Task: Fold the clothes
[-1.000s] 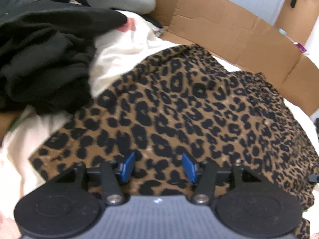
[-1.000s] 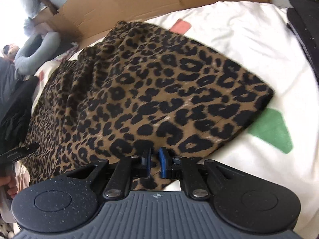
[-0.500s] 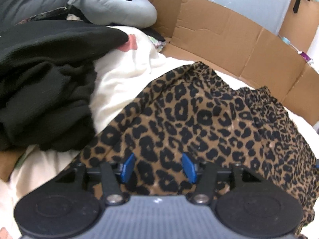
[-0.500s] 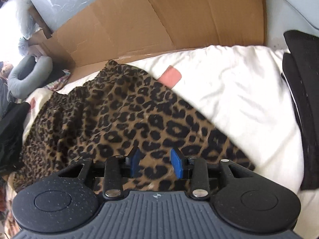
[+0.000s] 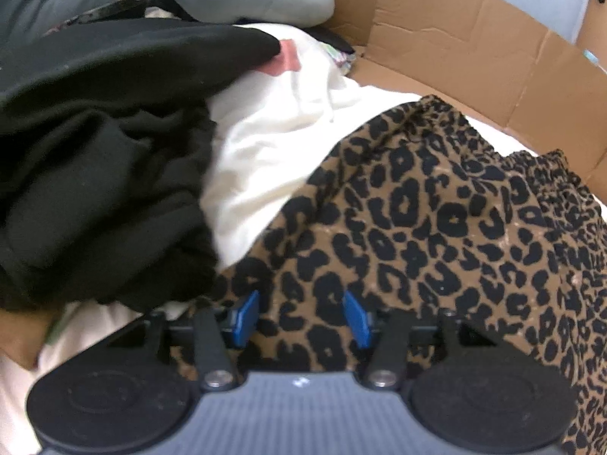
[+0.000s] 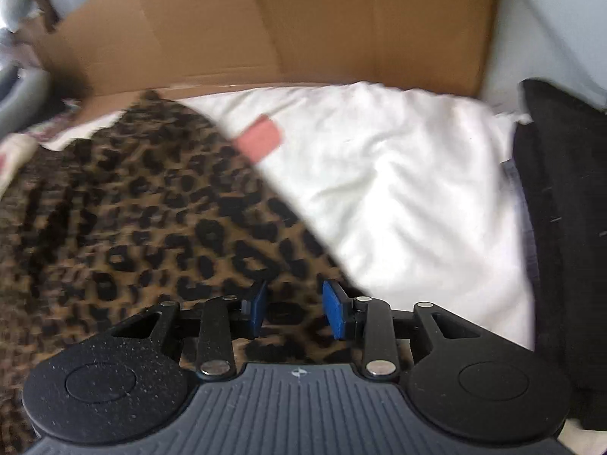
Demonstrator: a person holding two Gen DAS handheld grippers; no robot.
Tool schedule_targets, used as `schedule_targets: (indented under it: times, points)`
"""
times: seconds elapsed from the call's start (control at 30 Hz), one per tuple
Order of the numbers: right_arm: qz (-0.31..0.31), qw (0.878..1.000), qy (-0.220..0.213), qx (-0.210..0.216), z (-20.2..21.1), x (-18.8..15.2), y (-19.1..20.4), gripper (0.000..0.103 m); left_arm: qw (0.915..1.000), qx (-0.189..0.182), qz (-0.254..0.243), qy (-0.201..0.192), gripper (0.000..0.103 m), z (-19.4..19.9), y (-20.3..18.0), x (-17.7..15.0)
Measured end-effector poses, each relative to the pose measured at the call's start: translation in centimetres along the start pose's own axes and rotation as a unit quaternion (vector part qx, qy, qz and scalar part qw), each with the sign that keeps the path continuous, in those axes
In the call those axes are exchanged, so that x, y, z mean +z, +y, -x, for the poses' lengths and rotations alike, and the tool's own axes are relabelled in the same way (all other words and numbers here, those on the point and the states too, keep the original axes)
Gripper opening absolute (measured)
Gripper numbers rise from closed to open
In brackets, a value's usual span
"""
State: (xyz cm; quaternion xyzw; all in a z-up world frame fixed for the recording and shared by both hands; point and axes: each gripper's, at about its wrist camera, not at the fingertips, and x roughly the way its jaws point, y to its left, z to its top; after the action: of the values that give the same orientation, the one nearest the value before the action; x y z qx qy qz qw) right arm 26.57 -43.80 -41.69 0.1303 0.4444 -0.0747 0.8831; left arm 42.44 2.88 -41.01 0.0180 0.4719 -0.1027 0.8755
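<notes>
Left gripper [image 5: 299,318] gaped over leopard cloth [image 5: 436,235], right gripper [image 6: 296,313] likewise parted, both gripped nothing, white sheet [image 6: 409,197] beneath

In the left wrist view, we see a black clothes heap [image 5: 98,174] crowding the left of the frame and a cardboard wall [image 5: 455,49] closing the top. Bare white bedding [image 6: 409,197] at right centre of the right wrist view leaves us passage, bounded by dark fabric [image 6: 565,227] at the right edge.

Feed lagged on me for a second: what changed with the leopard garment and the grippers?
The right hand-held gripper opened and let go of the leopard-print garment, then swung toward the cardboard. The left hand-held gripper stayed open over the garment, shifting toward the black clothes.
</notes>
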Motion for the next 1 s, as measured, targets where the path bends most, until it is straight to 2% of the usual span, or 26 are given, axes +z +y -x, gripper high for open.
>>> schedule_targets:
  times: [0.07, 0.13, 0.23, 0.33, 0.53, 0.67, 0.77, 0.9, 1.0]
  points:
    - [-0.001, 1.0, -0.002, -0.008, 0.3, 0.2, 0.0, 0.04, 0.9998, 0.021, -0.006, -0.006, 0.05, 0.6, -0.3, 0.4]
    - [-0.001, 1.0, -0.006, 0.015, 0.8, 0.6, 0.0, 0.04, 0.9995, 0.013, -0.009, -0.026, 0.051, 1.6, -0.6, 0.8]
    - [0.025, 0.999, -0.02, 0.037, 1.3, 1.4, 1.2, 0.04, 0.9985, -0.024, -0.014, -0.047, 0.053, 2.5, -1.5, 2.0]
    - [0.054, 0.997, -0.027, 0.05, 1.3, 2.0, 2.8, 0.04, 0.9964, -0.051, -0.041, -0.053, 0.053, 2.2, -2.9, 3.3]
    - [0.086, 0.994, -0.035, 0.061, -0.1, 3.7, 6.5, 0.04, 0.9944, -0.068, -0.057, -0.058, 0.053, 0.5, -5.3, 5.1]
    - [0.1, 0.993, -0.023, 0.065, -2.4, 4.7, 7.7, 0.04, 0.993, -0.094, -0.054, -0.047, 0.053, -1.4, -6.0, 6.1]
    - [0.112, 0.992, -0.014, 0.052, -4.4, 5.3, 7.6, 0.04, 0.9937, -0.091, -0.053, -0.037, 0.053, -2.9, -6.2, 6.7]
    - [0.098, 0.994, -0.009, 0.049, -6.2, 5.8, 6.5, 0.039, 0.9969, -0.06, -0.047, -0.019, 0.052, -4.9, -5.7, 7.0]
    - [0.134, 0.991, -0.011, 0.02, -6.7, 6.2, 7.1, 0.038, 0.9981, -0.056, -0.024, -0.012, 0.047, -6.0, -4.8, 7.1]
